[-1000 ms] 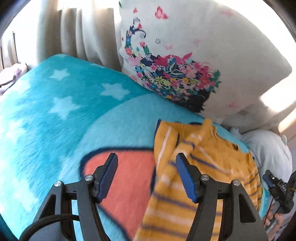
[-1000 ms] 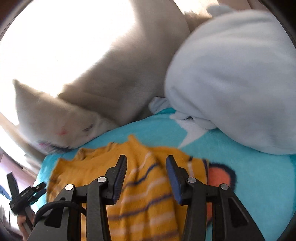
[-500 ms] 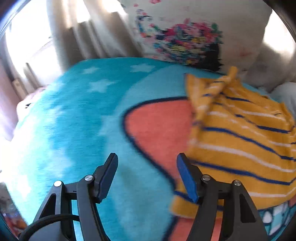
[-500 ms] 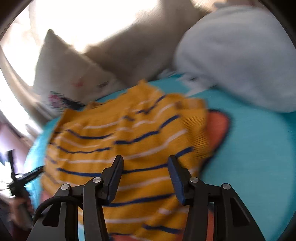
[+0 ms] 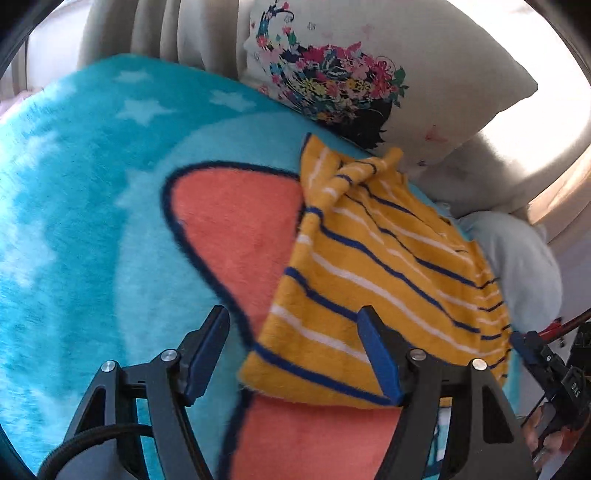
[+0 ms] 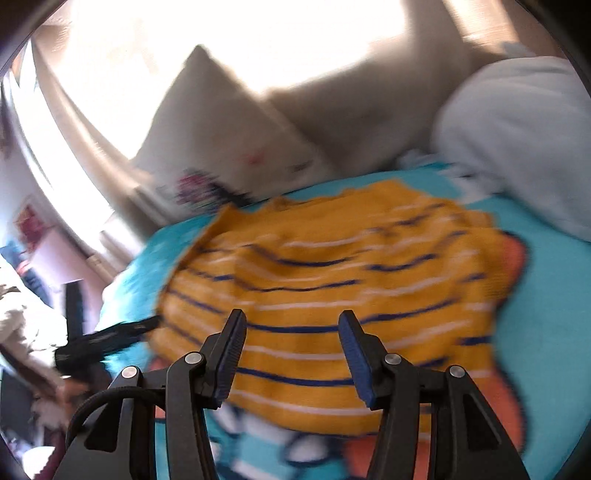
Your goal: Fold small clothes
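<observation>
A small yellow garment with navy and white stripes (image 5: 384, 280) lies spread on a turquoise and orange fleece blanket (image 5: 92, 221). It also shows, blurred, in the right wrist view (image 6: 325, 284). My left gripper (image 5: 291, 354) is open and empty, hovering over the garment's near left corner. My right gripper (image 6: 290, 350) is open and empty, above the garment's near edge. The right gripper also shows at the lower right edge of the left wrist view (image 5: 546, 369), and the left gripper at the left of the right wrist view (image 6: 96, 339).
A white pillow with a flower print (image 5: 369, 74) leans behind the garment. A pale grey-blue bundle (image 6: 517, 140) lies to the right of it. Beige curtains (image 5: 147, 33) hang behind the bed.
Both grippers have pulled back and turned, so the whole garment now shows ahead of them. The garment lies flatter and more spread out than one second ago. Both stay open.
</observation>
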Motion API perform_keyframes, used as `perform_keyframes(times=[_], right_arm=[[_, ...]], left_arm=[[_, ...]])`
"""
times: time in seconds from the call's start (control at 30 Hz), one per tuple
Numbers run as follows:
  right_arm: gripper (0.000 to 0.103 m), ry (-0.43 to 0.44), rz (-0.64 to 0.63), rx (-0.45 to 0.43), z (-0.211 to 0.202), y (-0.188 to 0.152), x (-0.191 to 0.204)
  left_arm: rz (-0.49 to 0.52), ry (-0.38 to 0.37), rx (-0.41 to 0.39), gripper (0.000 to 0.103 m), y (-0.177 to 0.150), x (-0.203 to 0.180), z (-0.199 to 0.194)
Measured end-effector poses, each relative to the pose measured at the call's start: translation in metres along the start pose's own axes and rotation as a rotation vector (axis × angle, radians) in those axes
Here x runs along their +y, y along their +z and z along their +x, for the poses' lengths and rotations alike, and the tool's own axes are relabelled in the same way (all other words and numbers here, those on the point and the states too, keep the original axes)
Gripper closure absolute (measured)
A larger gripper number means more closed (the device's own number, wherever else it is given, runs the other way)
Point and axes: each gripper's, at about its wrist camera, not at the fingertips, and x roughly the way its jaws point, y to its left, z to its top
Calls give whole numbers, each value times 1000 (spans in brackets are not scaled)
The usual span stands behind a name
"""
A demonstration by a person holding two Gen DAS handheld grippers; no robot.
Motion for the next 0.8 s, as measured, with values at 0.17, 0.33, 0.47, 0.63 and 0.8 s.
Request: perform_keyframes(times=[0.17,0.33,0.47,0.63,0.8], right_arm=[[41,173,-13,101,39,17,47],[38,214,-71,216,95,36,95],[37,186,-83,310,146,49,119],[33,94,-110,399,205,63,143],[24,-30,-255,464,245,58,176]], left_arm=[[-34,-130,2,65,-1,-4,6],[-44,-121,-21,77,-7,3,-5],[-125,-171,-17,45,-9,22,-11],[-100,-196,-22,48,-9,21,-7],[-110,-220,-15,83,-13,19,1]])
